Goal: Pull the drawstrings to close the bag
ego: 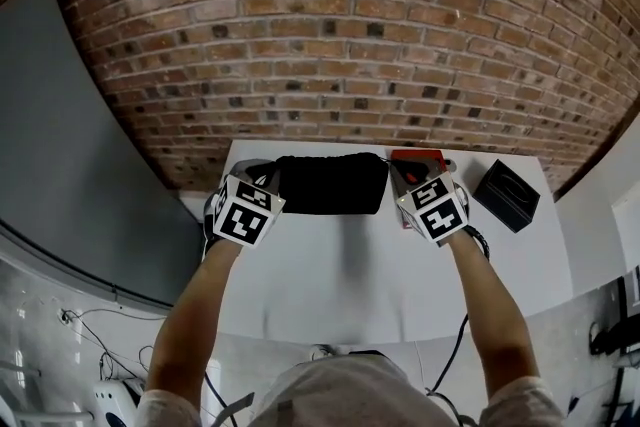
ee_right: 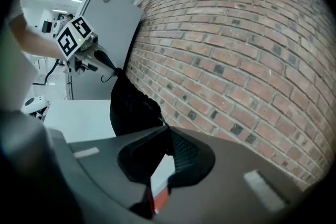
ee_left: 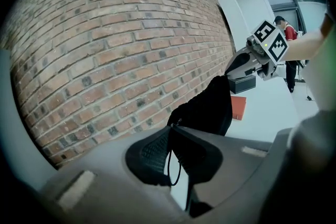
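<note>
The soft black fabric drawstring bag lies lengthwise between the claws on the white table, left gripper pinched shut on its thin black drawstring at one end, right gripper shut, seemingly on the opposite cord, so each pull runs outward.

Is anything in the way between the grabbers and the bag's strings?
Nothing visible is. The left gripper and right gripper are each shut on a drawstring, at opposite ends of the black bag.
</note>
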Motion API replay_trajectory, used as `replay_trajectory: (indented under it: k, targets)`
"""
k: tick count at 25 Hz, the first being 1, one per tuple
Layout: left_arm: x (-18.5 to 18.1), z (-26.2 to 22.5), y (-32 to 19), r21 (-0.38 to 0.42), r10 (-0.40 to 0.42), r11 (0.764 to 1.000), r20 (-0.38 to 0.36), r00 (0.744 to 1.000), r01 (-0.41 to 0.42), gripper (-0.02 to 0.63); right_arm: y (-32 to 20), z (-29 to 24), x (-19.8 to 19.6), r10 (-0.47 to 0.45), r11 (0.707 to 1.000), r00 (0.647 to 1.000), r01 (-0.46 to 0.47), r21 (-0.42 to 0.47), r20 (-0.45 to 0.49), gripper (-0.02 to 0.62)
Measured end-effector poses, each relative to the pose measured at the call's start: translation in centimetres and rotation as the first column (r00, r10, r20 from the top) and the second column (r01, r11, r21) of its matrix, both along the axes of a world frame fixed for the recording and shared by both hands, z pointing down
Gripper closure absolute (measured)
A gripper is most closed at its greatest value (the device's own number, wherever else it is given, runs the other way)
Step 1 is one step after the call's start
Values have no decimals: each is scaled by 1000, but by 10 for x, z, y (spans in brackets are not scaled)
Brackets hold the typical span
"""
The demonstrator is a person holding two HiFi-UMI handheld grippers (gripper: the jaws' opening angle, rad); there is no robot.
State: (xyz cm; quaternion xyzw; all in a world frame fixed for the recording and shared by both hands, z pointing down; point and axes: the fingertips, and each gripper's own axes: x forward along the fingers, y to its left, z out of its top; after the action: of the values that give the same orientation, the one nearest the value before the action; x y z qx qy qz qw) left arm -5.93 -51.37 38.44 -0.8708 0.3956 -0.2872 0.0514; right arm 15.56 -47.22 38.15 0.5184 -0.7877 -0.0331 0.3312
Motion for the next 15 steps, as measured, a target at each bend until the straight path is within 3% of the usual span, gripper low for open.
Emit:
replay_trajectory:
  k: [15]
  targets:
    - [27, -70, -12, 155, -14, 988, -41, 999, 20, 597, -2, -77, 27, 35, 981, 999, -37, 188, 15, 588]
